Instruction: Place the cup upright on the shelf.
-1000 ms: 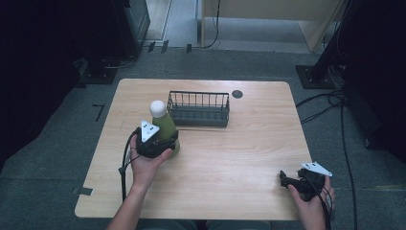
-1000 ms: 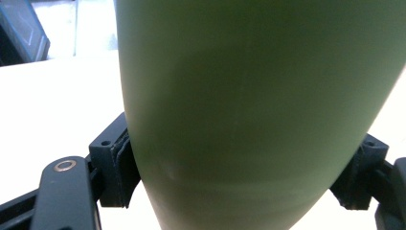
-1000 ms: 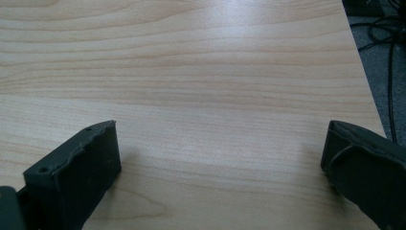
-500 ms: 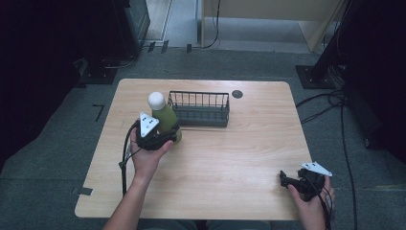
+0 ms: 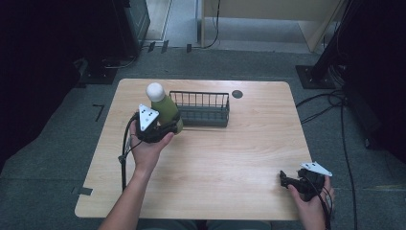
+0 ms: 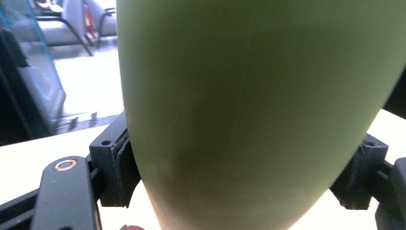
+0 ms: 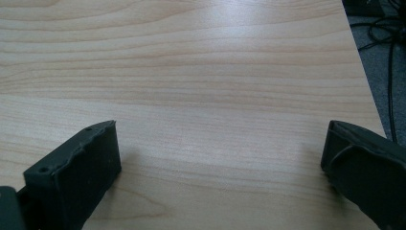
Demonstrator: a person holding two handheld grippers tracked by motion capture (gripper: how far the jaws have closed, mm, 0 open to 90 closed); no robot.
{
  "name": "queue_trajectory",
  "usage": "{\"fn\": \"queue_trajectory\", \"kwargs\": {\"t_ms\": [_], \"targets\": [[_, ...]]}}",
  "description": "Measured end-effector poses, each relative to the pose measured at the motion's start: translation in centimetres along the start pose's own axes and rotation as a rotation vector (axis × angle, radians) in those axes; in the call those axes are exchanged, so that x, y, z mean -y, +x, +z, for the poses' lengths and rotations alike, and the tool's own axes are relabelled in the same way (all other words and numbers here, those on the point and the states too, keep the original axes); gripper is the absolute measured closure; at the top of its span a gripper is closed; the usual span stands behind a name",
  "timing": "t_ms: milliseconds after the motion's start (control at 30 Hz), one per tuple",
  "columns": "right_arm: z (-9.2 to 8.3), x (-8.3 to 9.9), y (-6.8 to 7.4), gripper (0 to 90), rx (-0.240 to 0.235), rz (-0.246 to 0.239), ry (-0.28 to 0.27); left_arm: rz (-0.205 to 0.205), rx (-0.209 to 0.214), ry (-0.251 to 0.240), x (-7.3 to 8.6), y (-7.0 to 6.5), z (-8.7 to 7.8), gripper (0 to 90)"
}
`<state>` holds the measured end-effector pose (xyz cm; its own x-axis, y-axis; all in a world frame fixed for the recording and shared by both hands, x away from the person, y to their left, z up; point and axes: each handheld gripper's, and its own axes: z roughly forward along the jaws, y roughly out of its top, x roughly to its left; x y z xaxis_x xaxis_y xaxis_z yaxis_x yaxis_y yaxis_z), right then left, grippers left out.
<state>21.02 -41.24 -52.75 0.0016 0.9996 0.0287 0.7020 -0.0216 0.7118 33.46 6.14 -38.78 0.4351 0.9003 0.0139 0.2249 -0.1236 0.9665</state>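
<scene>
From above, my left tongs (image 5: 165,128) are clamped on the lower body of the green bottle (image 5: 167,111), whose white round cap (image 5: 155,91) points up and slightly away from me, so its long axis runs near upright. The wire basket (image 5: 201,109) lies just to the right of these tongs, beside the bottle, its long side running across the table (image 5: 230,163). My right tongs (image 5: 294,183) rest well apart, at the near right corner, so the left hand is plainly the nearer one to the basket.

Along my left tongs, the bottle's green wall (image 6: 258,110) sits straight ahead, with both black jaws pressed against its sides; it looks lifted off the wood, though its base is cut off from sight.

Along my right tongs (image 7: 220,167), the jaws stand wide apart with nothing between them, bare wood ahead.

I judge the coming move is a short carry to the right, over the basket's rim
</scene>
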Motion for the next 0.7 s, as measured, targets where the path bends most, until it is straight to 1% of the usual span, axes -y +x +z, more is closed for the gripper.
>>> {"fn": "queue_trajectory", "kwargs": {"t_ms": [67, 333, 467, 567, 700], "targets": [[0.0, 0.0, 0.0, 0.0, 0.0, 0.001, 0.0, -0.005, -0.008, -0.002, -0.5, 0.1, 0.1, 21.4], [0.0, 0.0, 0.0, 0.0, 0.0, 0.001, 0.0, -0.002, 0.019, -0.018, -3.1, -0.1, 0.6, 21.4], [0.0, 0.0, 0.0, 0.0, 0.0, 0.0, 0.0, 0.019, -0.003, -0.02, -4.4, -0.6, 0.9, 21.4], [0.0, 0.0, 0.0, 0.0, 0.0, 0.001, 0.0, 0.009, 0.018, -0.037, -5.2, -0.6, 1.4, 21.4], [0.0, 0.0, 0.0, 0.0, 0.0, 0.0, 0.0, 0.006, 0.018, -0.042, -5.9, -0.4, 2.2, 21.4]]}}
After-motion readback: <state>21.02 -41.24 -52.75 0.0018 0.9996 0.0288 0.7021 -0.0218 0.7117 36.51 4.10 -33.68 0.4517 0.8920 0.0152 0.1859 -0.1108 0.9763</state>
